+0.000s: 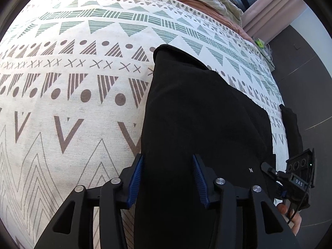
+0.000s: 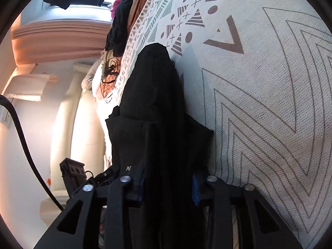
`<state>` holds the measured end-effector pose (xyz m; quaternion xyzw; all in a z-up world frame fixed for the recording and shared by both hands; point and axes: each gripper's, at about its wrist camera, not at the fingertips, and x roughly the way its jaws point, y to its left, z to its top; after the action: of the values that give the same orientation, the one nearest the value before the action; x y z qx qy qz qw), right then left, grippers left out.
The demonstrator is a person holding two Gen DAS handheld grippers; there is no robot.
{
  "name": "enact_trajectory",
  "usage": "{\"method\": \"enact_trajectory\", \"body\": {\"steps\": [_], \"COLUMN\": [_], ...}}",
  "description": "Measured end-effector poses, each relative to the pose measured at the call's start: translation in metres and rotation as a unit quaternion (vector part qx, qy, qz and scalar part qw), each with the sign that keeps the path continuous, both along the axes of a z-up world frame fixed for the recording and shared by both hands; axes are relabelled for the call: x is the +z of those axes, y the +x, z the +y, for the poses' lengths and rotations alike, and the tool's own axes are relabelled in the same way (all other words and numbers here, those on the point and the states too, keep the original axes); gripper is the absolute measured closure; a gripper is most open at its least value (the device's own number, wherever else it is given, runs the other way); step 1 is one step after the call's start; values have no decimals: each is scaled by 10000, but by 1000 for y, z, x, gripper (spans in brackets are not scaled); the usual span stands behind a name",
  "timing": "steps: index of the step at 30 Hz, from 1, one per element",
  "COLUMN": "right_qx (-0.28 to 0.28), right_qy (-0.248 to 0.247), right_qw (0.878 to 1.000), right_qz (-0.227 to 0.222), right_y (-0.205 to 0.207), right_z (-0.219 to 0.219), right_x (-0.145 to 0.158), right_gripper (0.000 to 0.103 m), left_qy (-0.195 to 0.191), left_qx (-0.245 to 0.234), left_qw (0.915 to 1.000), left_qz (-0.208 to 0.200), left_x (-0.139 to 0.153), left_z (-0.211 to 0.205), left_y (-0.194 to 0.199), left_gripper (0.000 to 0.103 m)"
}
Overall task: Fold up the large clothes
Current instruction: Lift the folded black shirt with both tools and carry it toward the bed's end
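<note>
Black garment (image 1: 199,124) lay stretched lengthwise on the patterned bedspread (image 1: 62,103), near the bed's edge, already narrowed into a long strip, probably so the next fold could go end to end. Left gripper (image 1: 168,178) straddled the near end of the garment, blue pads (image 1: 136,178) set at a middling gap with cloth between them; could not tell whether the pads pressed or just flanked the fabric. Right gripper (image 2: 168,186) sat over the same garment (image 2: 157,103) from the other side, jaws fairly narrow, bunched cloth filling the gap and seemingly pinched. Both tools placed at one end, side by side, likely to lift that edge evenly and keep the strip straight. Other gripper body (image 1: 298,178) and a bit of a hand (image 1: 294,220) visible at right of the left view. Spare clothes (image 2: 120,33) heaped at the far side of the bed.
</note>
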<state>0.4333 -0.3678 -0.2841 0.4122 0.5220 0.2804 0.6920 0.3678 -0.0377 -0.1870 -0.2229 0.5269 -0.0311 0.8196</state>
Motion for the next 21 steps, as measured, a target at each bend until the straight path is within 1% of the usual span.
{"method": "enact_trajectory", "body": {"steps": [1,2,3,4,6,7,10,14,16,18,21], "right_qx": [-32,-20,-17,-21,-29,-31,-45,-132,-223,-287,-378], "right_qy": [-95,-205,-261,-253,-272,-294,-401,-485,-554,-574,-680], "right_qw": [9998,9991,9977,9967,9948,9944,9934,9887,9859,9843,9781], "right_qz": [-150,-363,-618,-776,-983,-1012,-1078,-1415,-1566,-1646,-1928], "right_y": [-3,-7,-12,-16,-23,-26,-32,-43,-50,-58,-70], "right_z": [1,-1,2,2,4,4,3,-2,-8,-19,-30], "right_x": [6,14,26,34,49,54,73,110,131,144,175], "right_gripper": [82,86,87,88,89,89,89,89,89,89,89], "left_qy": [24,56,82,95,78,52,50,-169,-171,-168,-324], "left_qx": [-10,-30,-70,-102,-128,-137,-197,-260,-334,-399,-510], "left_qw": [10000,10000,9999,9998,9996,9995,9983,9964,9948,9925,9886], "left_qz": [-39,-70,-108,-139,-226,-291,-549,-792,-950,-1146,-1382], "left_x": [4,8,12,16,24,28,44,64,77,91,110], "left_z": [-2,-3,-5,-5,-5,-5,-10,-15,-23,-31,-44], "left_y": [-2,-3,-5,-6,-9,-11,-19,-24,-26,-29,-30], "left_gripper": [67,69,73,75,77,78,79,79,79,80,80]}}
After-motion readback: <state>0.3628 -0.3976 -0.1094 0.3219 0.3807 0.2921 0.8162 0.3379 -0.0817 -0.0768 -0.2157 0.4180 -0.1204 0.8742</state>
